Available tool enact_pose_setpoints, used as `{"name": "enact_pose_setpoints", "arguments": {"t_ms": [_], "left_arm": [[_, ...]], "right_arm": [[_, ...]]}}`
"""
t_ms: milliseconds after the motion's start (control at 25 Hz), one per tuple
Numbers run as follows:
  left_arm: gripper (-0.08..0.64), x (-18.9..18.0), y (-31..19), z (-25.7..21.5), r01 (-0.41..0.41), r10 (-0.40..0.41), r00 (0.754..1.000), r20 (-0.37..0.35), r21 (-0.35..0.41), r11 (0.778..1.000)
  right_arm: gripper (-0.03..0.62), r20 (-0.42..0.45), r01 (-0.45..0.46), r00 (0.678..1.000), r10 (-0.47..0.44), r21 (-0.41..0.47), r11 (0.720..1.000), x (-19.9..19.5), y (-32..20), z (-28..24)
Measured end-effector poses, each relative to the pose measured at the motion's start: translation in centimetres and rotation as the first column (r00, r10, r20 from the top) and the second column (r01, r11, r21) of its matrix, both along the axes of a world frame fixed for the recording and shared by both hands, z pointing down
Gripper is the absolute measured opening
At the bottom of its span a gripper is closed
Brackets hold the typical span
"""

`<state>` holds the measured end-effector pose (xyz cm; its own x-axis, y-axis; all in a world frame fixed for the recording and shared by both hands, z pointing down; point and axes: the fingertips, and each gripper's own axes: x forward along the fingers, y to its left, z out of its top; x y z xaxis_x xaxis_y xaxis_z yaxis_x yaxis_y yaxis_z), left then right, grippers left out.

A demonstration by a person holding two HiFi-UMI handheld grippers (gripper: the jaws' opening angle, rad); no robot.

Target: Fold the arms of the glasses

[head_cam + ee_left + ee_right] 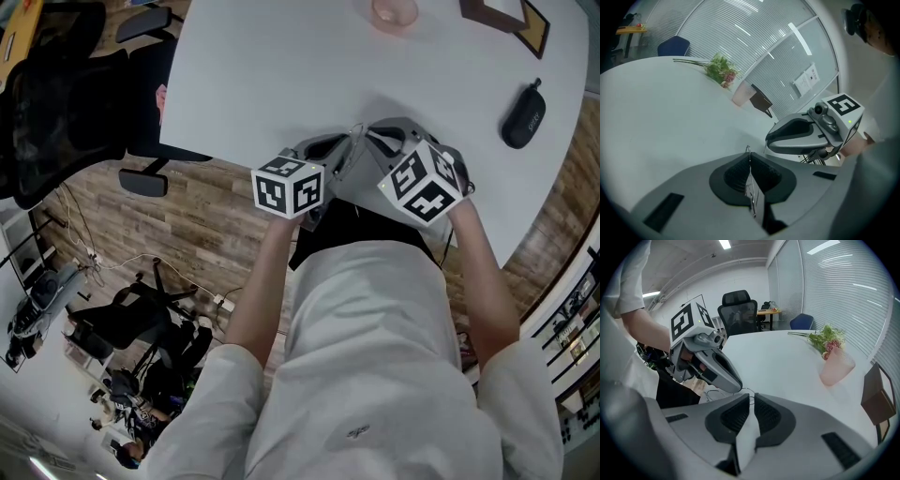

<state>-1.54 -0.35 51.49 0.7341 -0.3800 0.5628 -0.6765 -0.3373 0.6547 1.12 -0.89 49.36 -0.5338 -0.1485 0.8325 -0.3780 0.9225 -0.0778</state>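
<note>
- Glasses (pixel 750 187): thin wire frame, held off the table (pixel 281 75) between both grippers, close to the near edge. Wire is too fine to tell whether either arm is folded.
- Left gripper (pixel 749 155): jaws clamped together on the wire, which runs down between the pads. A small loop pokes out past the tips.
- Right gripper (pixel 751 395): jaws nearly together, with wire caught only at the very tips and a slim gap behind. Reads as a light tip pinch on the frame.
- Grippers sit nose to nose, so there is hardly any room to swing an arm.
- Far right: black case (pixel 523 114) well apart, pink cup (pixel 394 14) at the far edge. Neither is in the way.
- Risk: the tip pinch slips, so the wire pops out when the arm is pushed.
- Risk: both grippers hold hard while one twists, so the thin wire bends or the hinge is strained.
- Risk: a drop this near the edge could send the frame to the floor.
- Risk: the jaws bump each other and knock the hold loose.
</note>
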Motion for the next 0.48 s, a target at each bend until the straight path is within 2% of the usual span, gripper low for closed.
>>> {"name": "enact_pose_setpoints", "arguments": {"t_ms": [480], "left_arm": [[0.023,1.6,0.7,-0.8,-0.107,0.105,0.994,0.04,0.055,0.993]], "right_arm": [[0.04,-0.011,-0.001,1.0,0.001,-0.011,1.0,0.5,0.0,0.4]]}}
